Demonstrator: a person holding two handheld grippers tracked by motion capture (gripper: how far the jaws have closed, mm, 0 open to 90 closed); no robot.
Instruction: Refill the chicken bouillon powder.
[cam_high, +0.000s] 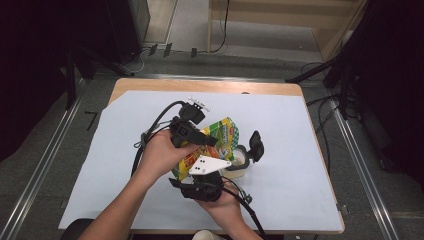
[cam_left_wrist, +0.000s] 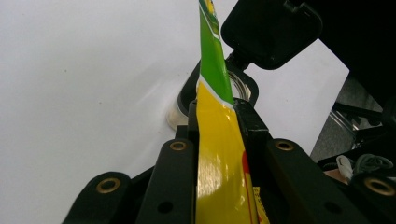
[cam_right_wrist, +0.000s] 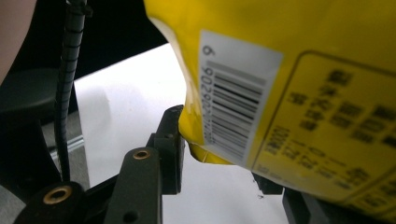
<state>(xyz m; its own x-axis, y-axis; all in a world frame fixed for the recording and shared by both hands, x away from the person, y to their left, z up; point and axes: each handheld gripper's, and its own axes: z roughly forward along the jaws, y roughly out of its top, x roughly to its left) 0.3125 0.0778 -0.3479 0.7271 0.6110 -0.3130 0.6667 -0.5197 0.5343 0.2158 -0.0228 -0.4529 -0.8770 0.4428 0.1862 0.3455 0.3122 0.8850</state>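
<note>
Pouch: a yellow and green printed pouch (cam_high: 220, 137) is held above the white sheet (cam_high: 300, 130) near the table's middle, between the 2 grippers, tilted with its green end toward the far side

Left gripper: the left gripper (cam_high: 202, 138) is clamped on the pouch; in the left gripper view its 2 black jaws press flat on both faces of the pouch (cam_left_wrist: 219, 154), which rises edge-on between them, yellow low down and green higher up

Right gripper: the right gripper (cam_high: 212, 172) sits at the pouch's near lower end (its grey three-cornered plate (cam_high: 207, 165) lies over the pouch in the high view); in the right gripper view the pouch's barcode corner (cam_right_wrist: 233, 112) lies between the jaws, the left jaw's tip touching the edge, the other jaw mostly hidden behind the pouch, so I cannot tell whether this one grips or merely brackets the corner

Hands: the left hand (cam_high: 160, 155) wraps its gripper from the left, the right hand (cam_high: 225, 205) holds its gripper from below, near the table's front edge

Jar: a clear jar (cam_high: 239, 162) stands on the sheet just right of the pouch, its black hinged lid (cam_high: 256, 145) flipped up and open; the left gripper view shows the jar's rim (cam_left_wrist: 240, 88) right behind the pouch and the lid (cam_left_wrist: 273, 30) above

Table: a wooden table (cam_high: 200, 86), mostly covered by the sheet
</note>
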